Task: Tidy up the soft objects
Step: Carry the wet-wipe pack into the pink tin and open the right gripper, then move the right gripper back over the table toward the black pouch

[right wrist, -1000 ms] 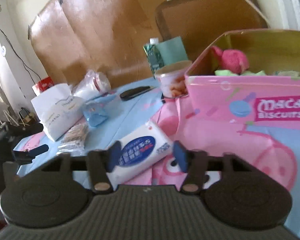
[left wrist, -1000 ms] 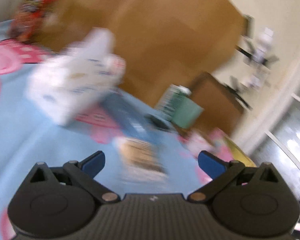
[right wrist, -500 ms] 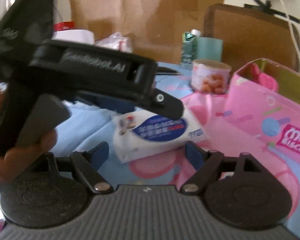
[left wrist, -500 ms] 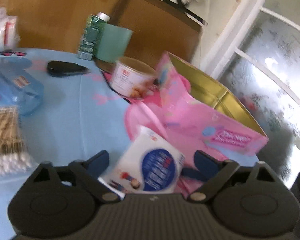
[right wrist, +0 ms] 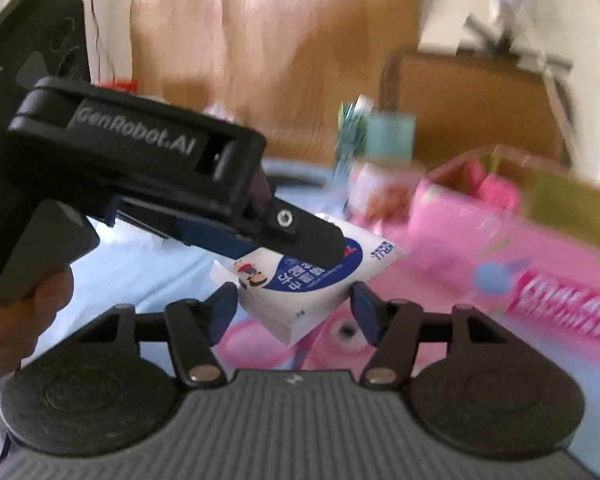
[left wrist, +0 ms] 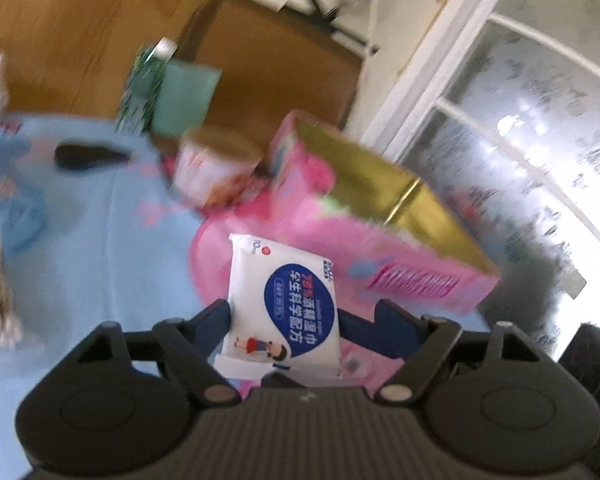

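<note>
Left hand-held gripper [left wrist: 300, 320] is pinching the white wipes pack [left wrist: 284, 300], lifted off the blue surface [left wrist: 100, 248]. Pink box [left wrist: 380, 240] sits at 1 o'clock behind it. Right hand-held gripper [right wrist: 292, 306] is spread wide, straddling the pack without touching.

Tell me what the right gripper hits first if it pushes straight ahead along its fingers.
Most likely the white wet-wipes pack, which sits right between and just beyond the right gripper and its open jaws. The left gripper appears to grip that pack from the left. Depth is uncertain through the blur.
</note>
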Demonstrator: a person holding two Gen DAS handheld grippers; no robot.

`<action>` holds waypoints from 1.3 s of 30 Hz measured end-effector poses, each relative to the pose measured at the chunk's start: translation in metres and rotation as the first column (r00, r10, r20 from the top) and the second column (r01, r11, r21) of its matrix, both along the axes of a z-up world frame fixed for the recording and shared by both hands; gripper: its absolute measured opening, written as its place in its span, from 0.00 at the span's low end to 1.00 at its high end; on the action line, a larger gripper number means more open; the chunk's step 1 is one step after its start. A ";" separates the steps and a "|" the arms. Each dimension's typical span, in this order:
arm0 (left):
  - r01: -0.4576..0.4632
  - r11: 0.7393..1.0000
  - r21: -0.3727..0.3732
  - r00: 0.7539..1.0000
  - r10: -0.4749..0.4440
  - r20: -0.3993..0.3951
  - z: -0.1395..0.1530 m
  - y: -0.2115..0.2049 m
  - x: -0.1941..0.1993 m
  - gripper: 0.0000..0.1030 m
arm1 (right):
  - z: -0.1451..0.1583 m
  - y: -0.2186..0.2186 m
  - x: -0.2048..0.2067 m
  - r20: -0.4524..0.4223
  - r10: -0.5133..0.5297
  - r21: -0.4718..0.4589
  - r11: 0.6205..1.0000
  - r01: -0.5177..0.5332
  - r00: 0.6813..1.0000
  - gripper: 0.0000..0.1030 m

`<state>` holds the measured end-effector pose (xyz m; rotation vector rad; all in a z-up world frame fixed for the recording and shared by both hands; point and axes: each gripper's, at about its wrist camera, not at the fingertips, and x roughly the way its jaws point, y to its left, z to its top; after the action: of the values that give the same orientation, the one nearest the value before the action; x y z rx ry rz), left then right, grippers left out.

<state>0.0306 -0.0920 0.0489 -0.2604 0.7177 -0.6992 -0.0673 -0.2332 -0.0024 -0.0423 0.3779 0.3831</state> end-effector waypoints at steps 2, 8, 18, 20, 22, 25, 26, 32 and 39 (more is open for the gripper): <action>0.023 1.000 -0.019 0.999 -0.022 0.033 0.014 -0.012 0.002 0.79 | 0.009 -0.009 -0.008 0.083 -0.037 0.022 0.999 0.035 0.996 0.63; 0.090 0.996 -0.009 0.989 -0.089 0.120 0.042 -0.079 0.023 0.81 | 0.026 -0.046 0.001 0.224 -0.215 0.043 0.977 0.210 0.951 0.60; 0.007 0.999 0.047 0.991 -0.014 0.133 0.015 -0.114 0.040 1.00 | 0.004 -0.112 0.056 0.198 -0.555 0.119 0.832 0.542 0.808 0.68; -0.038 0.998 0.050 0.989 0.031 0.142 0.013 -0.100 0.033 1.00 | 0.004 -0.115 0.053 0.205 -0.557 0.139 0.830 0.540 0.805 0.71; -0.051 0.999 0.013 0.993 0.049 0.106 0.011 -0.084 0.029 1.00 | 0.004 -0.111 0.058 0.219 -0.549 0.127 0.836 0.534 0.807 0.71; -0.076 0.997 0.005 0.992 0.075 0.102 0.008 -0.064 0.020 1.00 | 0.004 -0.105 0.049 0.254 -0.547 0.135 0.837 0.531 0.797 0.73; -0.080 0.997 0.009 0.991 0.079 0.107 0.008 -0.059 0.017 1.00 | 0.005 -0.105 0.046 0.257 -0.551 0.144 0.834 0.533 0.794 0.73; -0.095 0.992 0.085 0.984 0.081 0.159 -0.003 -0.026 -0.014 1.00 | 0.003 -0.108 0.034 0.224 -0.574 0.208 0.818 0.537 0.787 0.73; -0.224 0.955 0.196 0.931 0.150 0.331 -0.013 0.018 -0.051 1.00 | 0.008 -0.069 0.021 0.366 -0.507 0.205 0.862 0.464 0.780 0.77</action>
<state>-0.0208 -0.0745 0.0357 -0.0008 0.4558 -0.4529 -0.0468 -0.3026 0.0058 0.0773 -0.0591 -0.1298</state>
